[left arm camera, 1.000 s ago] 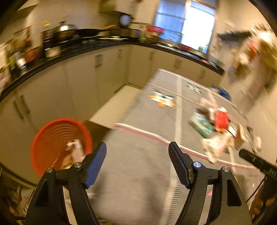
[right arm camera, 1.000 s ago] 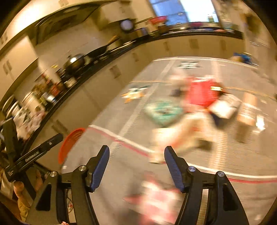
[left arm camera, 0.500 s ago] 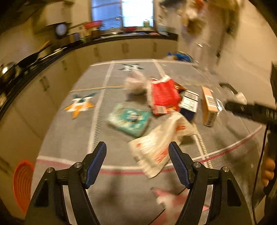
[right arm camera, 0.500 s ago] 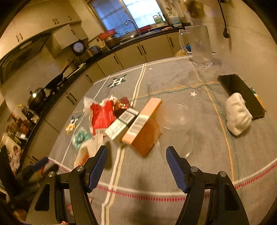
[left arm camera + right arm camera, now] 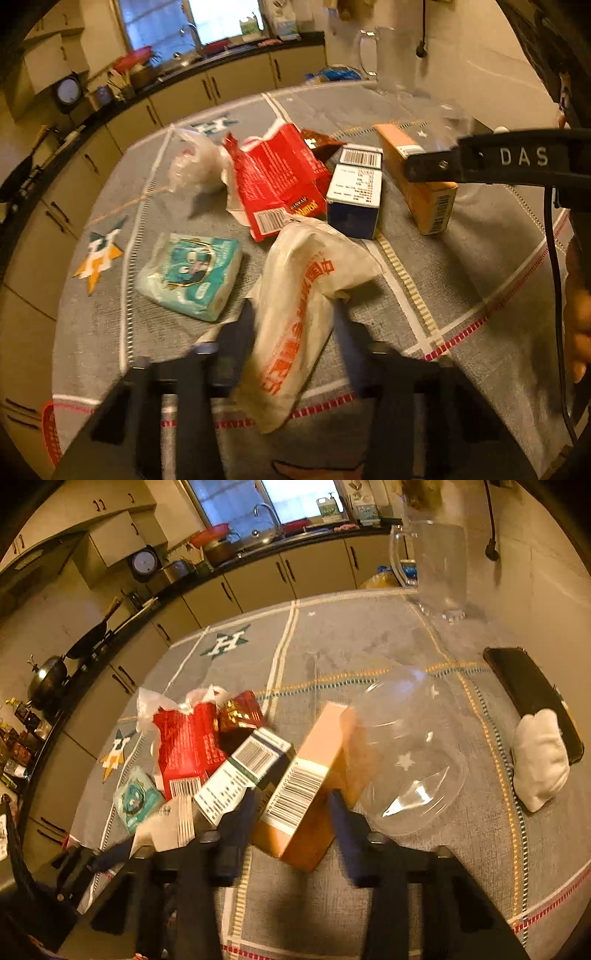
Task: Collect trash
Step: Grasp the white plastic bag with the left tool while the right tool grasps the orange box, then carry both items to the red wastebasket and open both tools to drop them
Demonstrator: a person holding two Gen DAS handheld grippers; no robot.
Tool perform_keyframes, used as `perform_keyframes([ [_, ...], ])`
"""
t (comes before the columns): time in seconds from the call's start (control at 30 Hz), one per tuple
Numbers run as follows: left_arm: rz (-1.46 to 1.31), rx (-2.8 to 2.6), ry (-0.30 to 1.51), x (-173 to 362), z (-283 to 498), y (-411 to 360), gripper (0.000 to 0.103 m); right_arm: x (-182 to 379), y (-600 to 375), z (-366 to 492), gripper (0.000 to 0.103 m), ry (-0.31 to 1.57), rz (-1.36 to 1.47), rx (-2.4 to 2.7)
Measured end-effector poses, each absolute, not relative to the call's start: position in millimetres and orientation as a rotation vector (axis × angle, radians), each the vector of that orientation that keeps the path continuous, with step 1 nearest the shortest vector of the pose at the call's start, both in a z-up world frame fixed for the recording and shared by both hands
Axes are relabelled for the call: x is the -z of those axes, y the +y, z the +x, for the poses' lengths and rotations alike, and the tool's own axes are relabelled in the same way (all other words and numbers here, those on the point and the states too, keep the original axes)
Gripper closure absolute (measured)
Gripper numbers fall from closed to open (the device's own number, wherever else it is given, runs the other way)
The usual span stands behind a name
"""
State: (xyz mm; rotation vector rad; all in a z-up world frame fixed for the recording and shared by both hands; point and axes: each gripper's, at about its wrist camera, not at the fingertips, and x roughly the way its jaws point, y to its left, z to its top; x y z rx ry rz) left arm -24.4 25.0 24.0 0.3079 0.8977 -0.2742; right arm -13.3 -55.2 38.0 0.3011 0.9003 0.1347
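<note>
Between the left tool's (image 5: 291,332) spread fingers, white bag (image 5: 303,310) lengthwise, away.

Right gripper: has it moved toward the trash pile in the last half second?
Yes. The right gripper has closed in on the orange box, which now lies between its open jaws, with the glass pitcher staying at the table's far edge.

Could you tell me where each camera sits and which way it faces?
Left wrist: rides the left tongs, facing forward over the table at the white bag between its fingers; the person's right hand and right tongs show at the right edge.
Right wrist: rides the right tongs, facing the orange box between its fingers.
Shared: orange box, red packet, blue box.
</note>
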Motion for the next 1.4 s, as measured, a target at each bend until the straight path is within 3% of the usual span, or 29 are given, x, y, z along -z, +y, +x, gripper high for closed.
perform_keyframes([
  [0.03, 0.283, 0.285, 0.903, -27, -26, 28, 0.079, -40, -55, -16, 0.073, 0.893, 0.286, -0.126],
  [0.1, 0.220, 0.301, 0.907, -33, -30, 35, 0.082, -43, -57, -23, 0.073, 0.883, 0.297, -0.137],
  [0.5, 0.042, 0.232, 0.841, -67, -78, 74, 0.082, -66, -54, -78, 0.074, 0.801, 0.360, -0.258],
  [0.53, 0.027, 0.229, 0.834, -70, -82, 78, 0.082, -68, -53, -81, 0.084, 0.798, 0.363, -0.268],
  [0.57, 0.009, 0.225, 0.827, -73, -87, 81, 0.082, -70, -50, -85, 0.100, 0.801, 0.367, -0.295],
  [0.7, -0.036, 0.193, 0.797, -82, -105, 96, 0.082, -76, -39, -100, 0.100, 0.790, 0.337, -0.323],
  [0.77, -0.035, 0.171, 0.793, -82, -110, 99, 0.082, -73, -33, -102, 0.097, 0.797, 0.286, -0.306],
  [0.8, -0.040, 0.167, 0.796, -81, -113, 101, 0.082, -68, -29, -102, 0.089, 0.816, 0.261, -0.297],
  [0.87, -0.065, 0.167, 0.805, -79, -118, 107, 0.082, -58, -28, -101, 0.029, 0.850, 0.263, -0.286],
  [0.93, -0.090, 0.160, 0.811, -77, -124, 113, 0.082, -50, -30, -101, 0.019, 0.852, 0.285, -0.252],
  [1.17, -0.106, 0.119, 0.800, -75, -140, 116, 0.082, -24, -13, -77, 0.020, 0.927, 0.221, -0.157],
  [1.2, -0.097, 0.107, 0.791, -76, -144, 117, 0.082, -21, -9, -76, 0.023, 0.937, 0.198, -0.138],
  [1.23, -0.093, 0.096, 0.780, -78, -148, 120, 0.082, -18, -7, -75, 0.038, 0.944, 0.189, -0.134],
  [1.27, -0.093, 0.090, 0.774, -79, -150, 121, 0.082, -17, -5, -75, 0.047, 0.954, 0.182, -0.136],
  [1.4, -0.115, 0.061, 0.749, -84, -160, 135, 0.082, -27, -7, -89, 0.051, 0.896, 0.182, -0.151],
])
